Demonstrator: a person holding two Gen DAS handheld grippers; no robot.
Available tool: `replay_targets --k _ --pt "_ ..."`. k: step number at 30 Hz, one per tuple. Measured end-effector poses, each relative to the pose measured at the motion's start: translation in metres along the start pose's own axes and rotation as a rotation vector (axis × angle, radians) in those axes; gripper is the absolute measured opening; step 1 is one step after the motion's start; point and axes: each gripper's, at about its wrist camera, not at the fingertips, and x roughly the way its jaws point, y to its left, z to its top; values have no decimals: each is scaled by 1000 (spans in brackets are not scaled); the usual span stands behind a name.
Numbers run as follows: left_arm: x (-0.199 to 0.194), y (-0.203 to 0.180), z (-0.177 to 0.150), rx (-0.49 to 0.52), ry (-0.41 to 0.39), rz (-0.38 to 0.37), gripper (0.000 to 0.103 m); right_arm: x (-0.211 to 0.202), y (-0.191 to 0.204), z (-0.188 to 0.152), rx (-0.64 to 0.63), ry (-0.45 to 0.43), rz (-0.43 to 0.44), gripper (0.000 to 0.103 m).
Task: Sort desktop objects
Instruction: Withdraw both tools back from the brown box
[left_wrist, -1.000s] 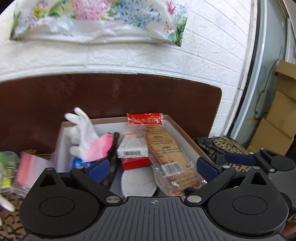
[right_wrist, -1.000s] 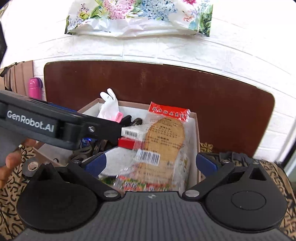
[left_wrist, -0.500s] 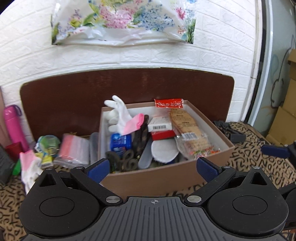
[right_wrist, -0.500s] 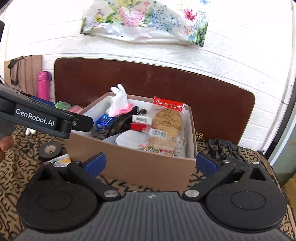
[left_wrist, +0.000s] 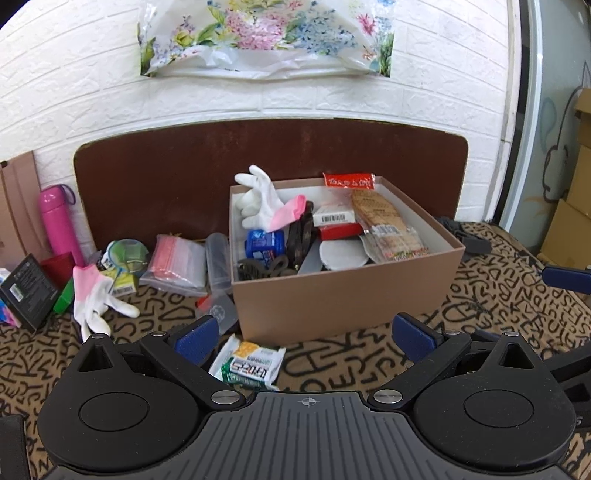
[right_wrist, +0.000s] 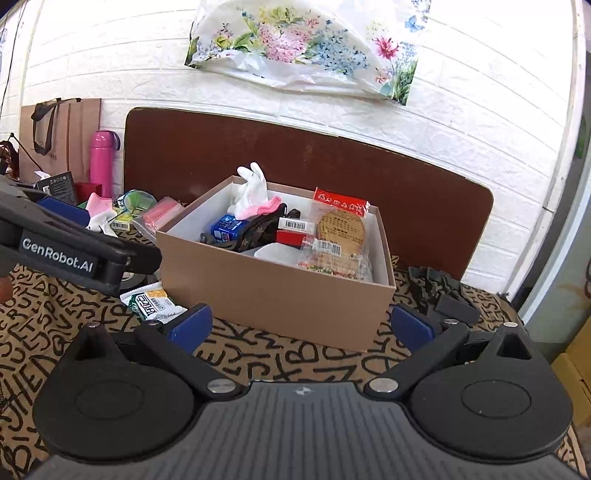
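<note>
A brown cardboard box (left_wrist: 343, 291) (right_wrist: 273, 295) stands on the patterned cloth. It holds a white and pink glove (left_wrist: 266, 203), a packaged insole (left_wrist: 384, 221) (right_wrist: 340, 232), a blue pack (left_wrist: 264, 242), black straps and a white round item. My left gripper (left_wrist: 306, 336) is open and empty, in front of the box. My right gripper (right_wrist: 299, 326) is open and empty, also in front of the box. A green and white snack pack (left_wrist: 247, 365) (right_wrist: 151, 301) lies on the cloth by the box's left front corner.
Left of the box lie a second glove (left_wrist: 96, 299), a bag of pink items (left_wrist: 177, 262), a green-lidded round tin (left_wrist: 125, 251), a pink bottle (left_wrist: 59, 221) and a black box (left_wrist: 26, 291). A black tape roll (right_wrist: 138, 280) lies near the snack pack. Black buckles (right_wrist: 443, 295) lie at right.
Both grippers have pulled back from over the box, open and empty. The whole box and the items beside it now show.
</note>
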Motion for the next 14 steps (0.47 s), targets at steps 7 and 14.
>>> replay_targets --k 7,14 --pt "-4 -5 -9 6 15 -11 103 -5 1 -3 9 -3 -2 102" --pt "-6 -3 -13 -16 5 -21 103 -3 2 -3 19 -2 1 102"
